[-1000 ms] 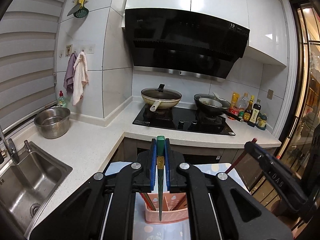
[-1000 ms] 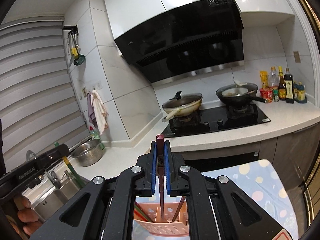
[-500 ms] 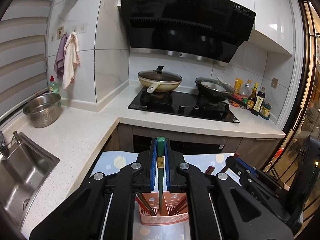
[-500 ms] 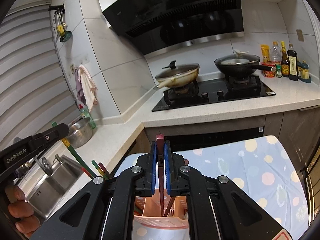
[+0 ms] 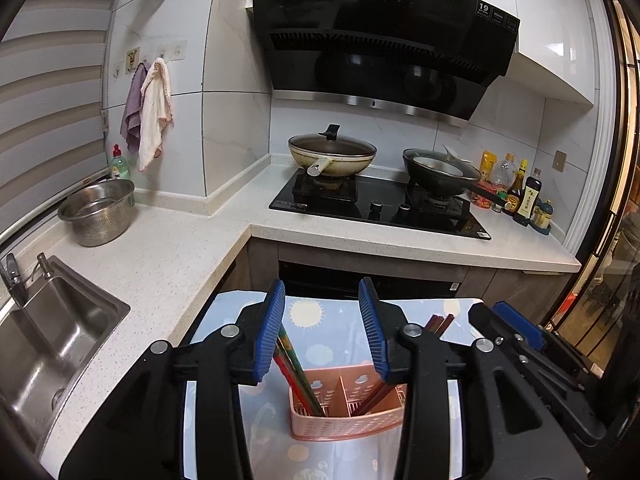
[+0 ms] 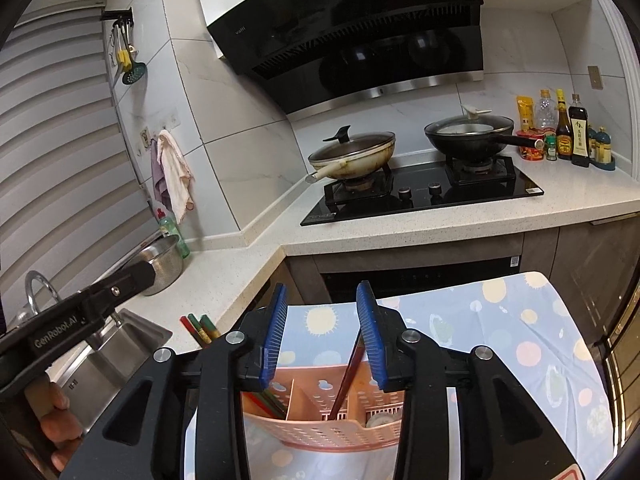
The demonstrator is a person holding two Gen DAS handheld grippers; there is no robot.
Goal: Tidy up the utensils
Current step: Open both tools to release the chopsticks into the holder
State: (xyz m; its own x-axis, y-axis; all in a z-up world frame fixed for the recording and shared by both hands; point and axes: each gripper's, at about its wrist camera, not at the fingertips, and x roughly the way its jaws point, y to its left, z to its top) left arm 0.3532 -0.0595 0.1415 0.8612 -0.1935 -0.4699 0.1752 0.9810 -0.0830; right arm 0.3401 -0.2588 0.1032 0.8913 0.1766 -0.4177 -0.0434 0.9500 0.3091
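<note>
Over the basket: I hold both tools above the pink basket [image 5: 348, 420] on the dotted cloth [image 6: 500, 320].
Left gripper [image 5: 322, 334]: wide apart, holding nothing.
Right gripper [image 6: 322, 334]: wide apart too, nothing in it.
Green and red chopsticks [image 5: 298, 372]: they lean in the left part of the basket.
Dark red chopsticks [image 5: 380, 394]: they lean in the middle part.
How they feel, I think: light, thin, stiff, a bit slippery.
Where to grab: near the top ends, squeezing across the stick.
Basket, I think: light plastic, easy to tip.
</note>
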